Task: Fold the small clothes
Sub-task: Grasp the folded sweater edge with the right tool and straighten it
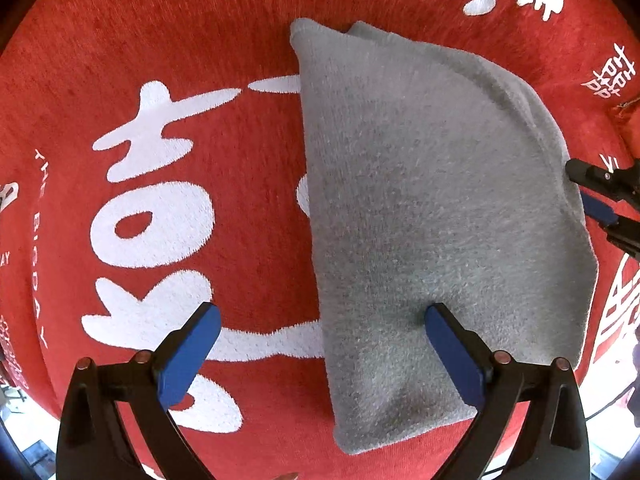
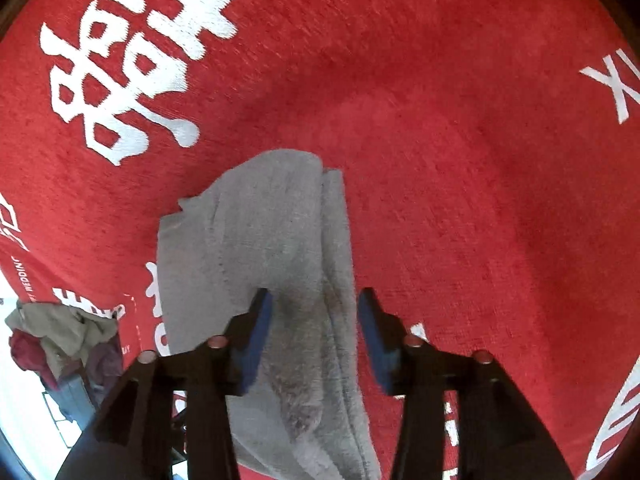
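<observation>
Red cloth [image 1: 248,32]: covers the tabletop, printed with large white characters; lies under everything
Grey garment [image 1: 432,208]: small fleecy piece, already doubled over, flat on the red cloth in the middle of the tabletop; stacked layer edges show along its right side in the right wrist view [image 2: 256,240]
Left gripper [image 1: 322,344]: jaws spread wide and holding nothing; one pad presses the garment's near end, the other sits over bare cloth beside the left edge
Right gripper [image 2: 314,332]: jaws apart, straddling the layered right edge without clamping it; also visible at the garment's right side in the left wrist view [image 1: 600,204]
Clothes pile [image 2: 60,340]: loose heap beyond the tabletop edge, well apart
Risk: judged likely that closing the right jaws catches only some layers, so the fold slips open; the red cloth could also be pinched and dragged along
</observation>
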Tool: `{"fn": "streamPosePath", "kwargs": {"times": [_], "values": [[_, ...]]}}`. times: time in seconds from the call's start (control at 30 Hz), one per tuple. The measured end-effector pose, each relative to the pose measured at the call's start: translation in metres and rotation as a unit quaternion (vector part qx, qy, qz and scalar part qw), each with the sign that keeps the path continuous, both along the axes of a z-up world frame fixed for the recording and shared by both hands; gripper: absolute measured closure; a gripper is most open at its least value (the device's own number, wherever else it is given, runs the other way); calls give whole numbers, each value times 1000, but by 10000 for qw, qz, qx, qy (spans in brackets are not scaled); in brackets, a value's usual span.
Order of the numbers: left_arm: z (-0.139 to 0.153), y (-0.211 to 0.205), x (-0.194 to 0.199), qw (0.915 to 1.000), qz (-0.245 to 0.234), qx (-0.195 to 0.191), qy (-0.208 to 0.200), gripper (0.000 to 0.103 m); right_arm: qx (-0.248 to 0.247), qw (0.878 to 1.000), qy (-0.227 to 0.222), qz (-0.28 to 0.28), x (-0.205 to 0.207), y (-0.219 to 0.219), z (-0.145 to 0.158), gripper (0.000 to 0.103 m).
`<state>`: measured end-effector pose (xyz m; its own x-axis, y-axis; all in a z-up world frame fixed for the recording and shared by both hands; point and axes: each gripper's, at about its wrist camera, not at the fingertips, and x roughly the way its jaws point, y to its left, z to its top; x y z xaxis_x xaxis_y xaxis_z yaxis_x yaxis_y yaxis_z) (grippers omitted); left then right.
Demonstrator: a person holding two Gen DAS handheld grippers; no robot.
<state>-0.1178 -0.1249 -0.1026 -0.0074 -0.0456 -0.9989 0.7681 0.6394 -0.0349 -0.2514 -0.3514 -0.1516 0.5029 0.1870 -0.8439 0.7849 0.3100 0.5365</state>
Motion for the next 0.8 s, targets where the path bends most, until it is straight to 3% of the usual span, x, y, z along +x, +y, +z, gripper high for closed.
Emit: {"fn": "streamPosePath", "kwargs": {"times": [0.17, 0.4, 0.53, 0.7, 0.8], "values": [[-14, 0, 6, 10000, 1, 12, 71, 1, 414, 9986, -291, -140, -5, -2, -13, 53], [-27, 2, 13, 9999, -51, -35, 101, 1, 437, 9982, -382, -144, 4, -8, -19, 53], [-36, 1, 15, 9992, -120, -76, 374, 0, 507, 9978, -407, -134, 10, -13, -24, 54], [-48, 5, 34, 9972, 77, -233, 705, 0, 141, 9983, -541, 165, 18, -14, -8, 92], [-52, 8, 41, 9966, 57, -271, 770, 0, -52, 9982, -463, 374, 22, -12, -2, 93]]}}
